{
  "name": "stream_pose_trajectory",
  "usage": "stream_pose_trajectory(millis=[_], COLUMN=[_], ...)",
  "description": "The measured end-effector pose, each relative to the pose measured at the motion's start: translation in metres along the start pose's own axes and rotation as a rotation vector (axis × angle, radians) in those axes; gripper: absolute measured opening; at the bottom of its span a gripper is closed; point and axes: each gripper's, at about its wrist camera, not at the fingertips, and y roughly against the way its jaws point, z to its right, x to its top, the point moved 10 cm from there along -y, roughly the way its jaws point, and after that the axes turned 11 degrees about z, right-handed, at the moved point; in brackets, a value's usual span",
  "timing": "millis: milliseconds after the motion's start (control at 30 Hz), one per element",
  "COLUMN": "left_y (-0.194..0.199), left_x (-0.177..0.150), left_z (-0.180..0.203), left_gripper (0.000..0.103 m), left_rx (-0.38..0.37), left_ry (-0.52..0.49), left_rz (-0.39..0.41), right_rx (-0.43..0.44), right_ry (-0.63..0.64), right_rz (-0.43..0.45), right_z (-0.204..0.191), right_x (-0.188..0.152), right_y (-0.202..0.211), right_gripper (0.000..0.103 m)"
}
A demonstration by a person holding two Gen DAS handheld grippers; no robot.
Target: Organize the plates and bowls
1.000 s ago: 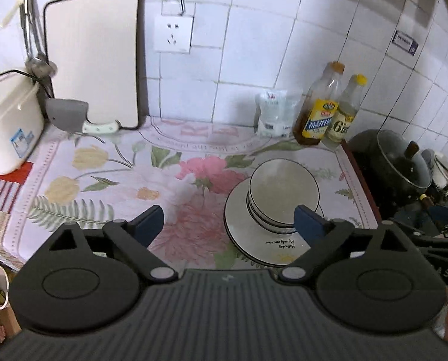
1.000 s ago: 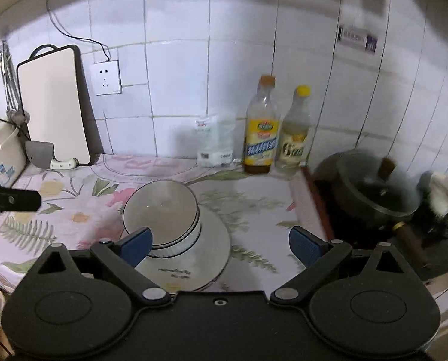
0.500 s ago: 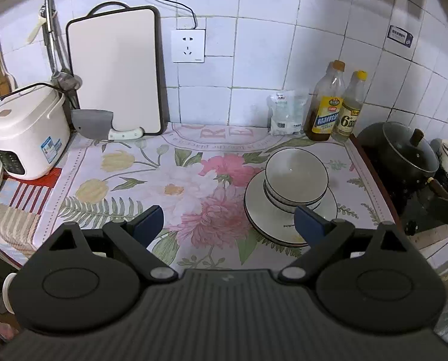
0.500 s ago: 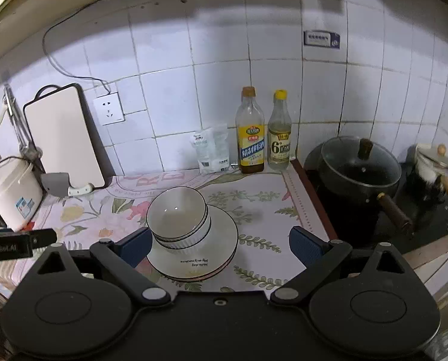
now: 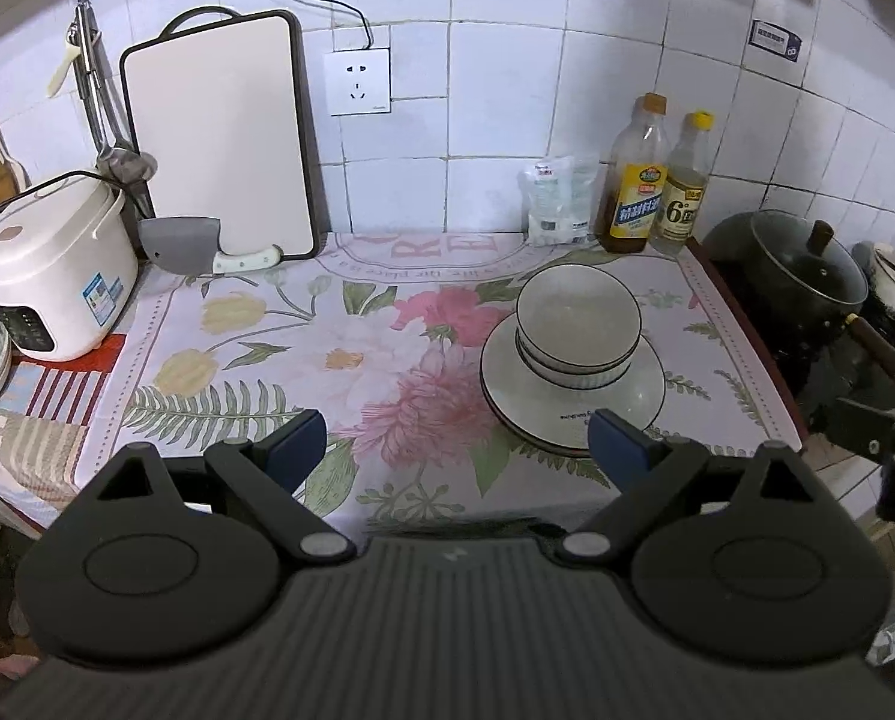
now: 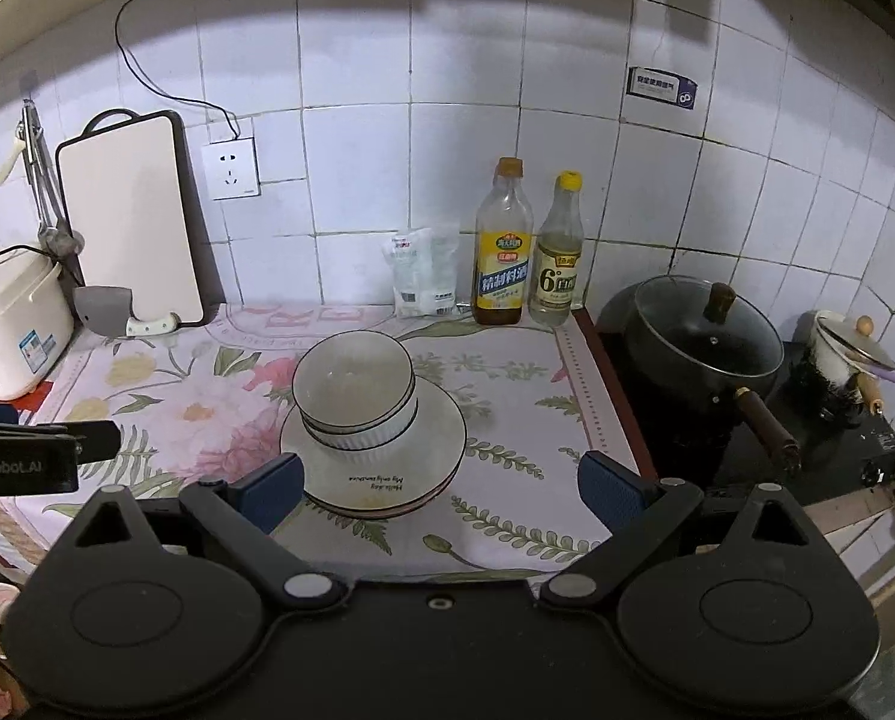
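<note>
Both hand-held grippers, left gripper and right gripper, hang spread wide and empty over the near edge of a floral mat. Nested bowls sit on stacked plates, apparently two, toward the mat's right border. Broad bare mat lies leftward, before a rice cooker.

Both grippers farther back from the stacked bowls.

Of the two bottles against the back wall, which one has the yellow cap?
The clear bottle with the "6°" label, nearer the black pot. Its neighbour, the oil bottle, is taller with a brown cap.
</note>
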Motion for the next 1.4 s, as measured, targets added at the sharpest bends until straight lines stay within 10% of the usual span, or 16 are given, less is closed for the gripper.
stream_pose_trajectory(millis=[1400], left_y=[0.015], left_x=[-0.017], left_z=[-0.005], left_gripper=[0.095], left_rx=[0.053], left_ry=[0.002], left_rz=[-0.004], right_rx=[-0.02], right_ry=[0.003], right_rz=[0.087], right_z=[-0.002], right_x=[-0.014], right_y=[0.017], right_gripper=[0.1])
